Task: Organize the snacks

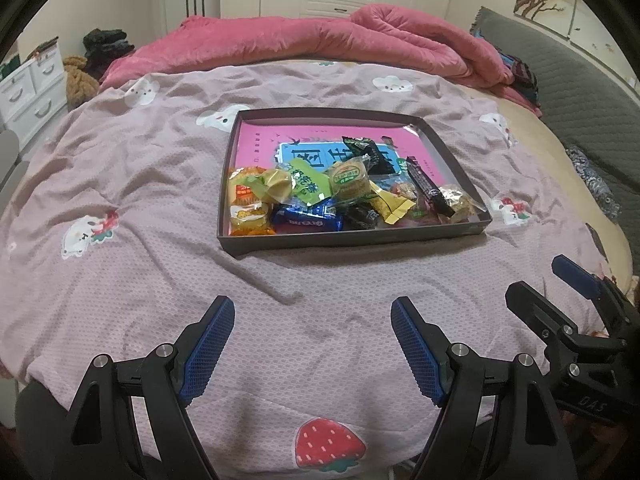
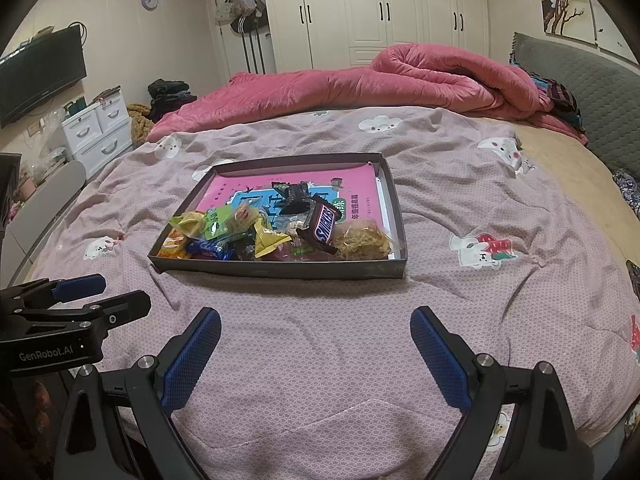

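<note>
tray (image 1: 352,236) sits mid-bed on the sheet (image 1: 140,184), snacks (image 1: 320,196) piled in its near half, far half mostly bare. snickers bar (image 2: 325,227) toward the right side of the pile. rolled blanket (image 1: 320,40) behind tray, wardrobe (image 2: 380,12) beyond it. drawers (image 2: 98,132) far left, headboard (image 2: 580,92) right.

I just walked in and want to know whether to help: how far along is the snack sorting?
Snacks all lie in the dark tray on the bedspread, though jumbled at its near end. Nothing is in hand: the left tool and right tool hang open and empty short of the tray. Any tidying inside the pile remains.
</note>
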Demonstrator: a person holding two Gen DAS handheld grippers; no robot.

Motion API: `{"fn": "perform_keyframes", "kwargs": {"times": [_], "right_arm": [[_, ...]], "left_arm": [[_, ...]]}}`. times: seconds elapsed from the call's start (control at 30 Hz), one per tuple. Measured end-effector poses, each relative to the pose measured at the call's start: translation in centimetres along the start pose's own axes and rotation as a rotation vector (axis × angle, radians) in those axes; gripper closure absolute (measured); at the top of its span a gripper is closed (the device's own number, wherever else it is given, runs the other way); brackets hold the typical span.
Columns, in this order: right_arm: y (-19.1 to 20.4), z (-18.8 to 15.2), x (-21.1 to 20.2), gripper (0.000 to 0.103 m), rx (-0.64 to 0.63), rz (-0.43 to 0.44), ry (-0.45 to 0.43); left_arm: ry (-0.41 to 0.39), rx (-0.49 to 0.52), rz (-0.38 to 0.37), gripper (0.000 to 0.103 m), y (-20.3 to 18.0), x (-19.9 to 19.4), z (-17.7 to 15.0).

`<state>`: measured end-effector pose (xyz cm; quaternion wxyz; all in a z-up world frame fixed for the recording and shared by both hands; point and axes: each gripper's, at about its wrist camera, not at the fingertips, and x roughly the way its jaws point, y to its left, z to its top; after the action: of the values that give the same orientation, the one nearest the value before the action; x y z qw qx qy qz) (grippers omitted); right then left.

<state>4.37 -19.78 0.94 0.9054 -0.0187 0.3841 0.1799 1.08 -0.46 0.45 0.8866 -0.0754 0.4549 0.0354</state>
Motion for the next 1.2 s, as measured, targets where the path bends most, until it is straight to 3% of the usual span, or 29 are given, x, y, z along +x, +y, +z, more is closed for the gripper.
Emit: {"fn": "perform_keyframes", "kwargs": {"times": [1.2], "right_arm": [[-0.14,0.1,-0.03,0.007,0.002,-0.009,0.002]], "left_arm": [[-0.008,-0.001,0.028,0.021,0.3,-0.21,0.31]]}}
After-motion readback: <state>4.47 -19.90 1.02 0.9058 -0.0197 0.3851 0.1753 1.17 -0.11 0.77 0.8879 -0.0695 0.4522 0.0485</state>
